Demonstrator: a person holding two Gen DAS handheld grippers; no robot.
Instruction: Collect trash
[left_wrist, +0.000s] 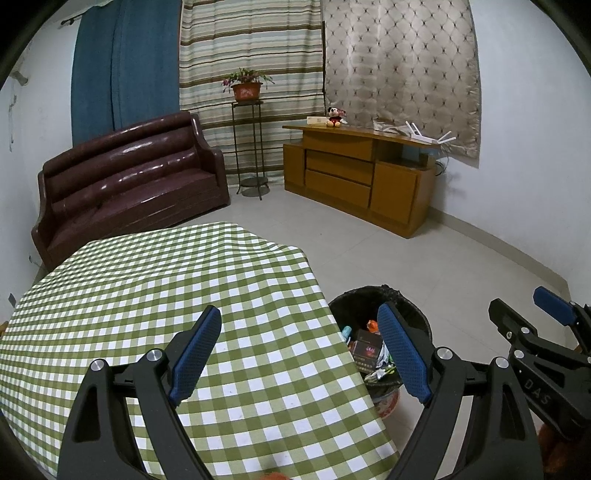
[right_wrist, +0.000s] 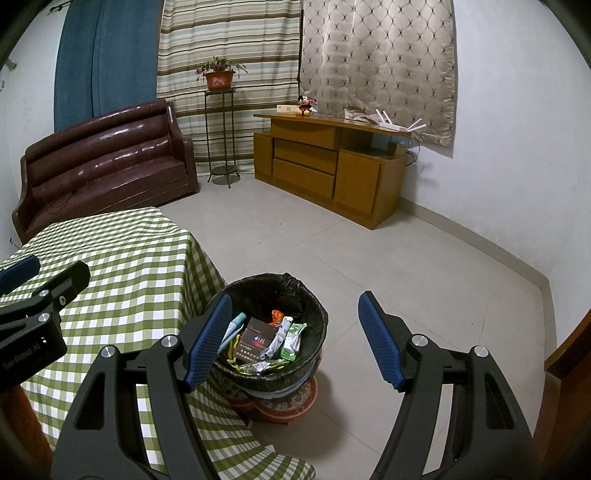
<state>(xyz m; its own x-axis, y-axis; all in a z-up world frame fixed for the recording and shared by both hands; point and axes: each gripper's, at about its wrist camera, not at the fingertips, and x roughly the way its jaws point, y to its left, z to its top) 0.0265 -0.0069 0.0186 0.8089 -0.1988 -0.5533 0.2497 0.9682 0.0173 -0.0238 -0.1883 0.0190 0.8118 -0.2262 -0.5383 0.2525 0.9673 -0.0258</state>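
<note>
Right, both grippers idle: left gripper (left_wrist: 299, 354) and right gripper (right_wrist: 293, 339) each have jaws spread apart with nothing between them. The landmark is the round bin lined with a black plastic bag (right_wrist: 314, 314), standing on the floor just beside the tabletop's corner, on a red patterned base (right_wrist: 295, 400). The trash is already inside it: a dark cigarette box (right_wrist: 255, 339), a green-and-white wrapper (right_wrist: 293, 339), a pale blue tube (right_wrist: 232, 328), some orange scrap (right_wrist: 277, 315) and crumpled bits. The green-and-white checked cloth on the tabletop (left_wrist: 147, 295) beside the bin shows nothing left to pick up, though its near edge is hidden behind the jaws. My read: collection is at or near its end; any next move means scanning for leftovers, then a grasp and a drop over the bin. Far beyond the bin: dark red leather sofa (left_wrist: 129, 177), wooden cabinet (left_wrist: 354, 177), potted plant on a metal stand (left_wrist: 245, 88). Nothing blocks the bin; the draped cloth hangs close to its rim.
</note>
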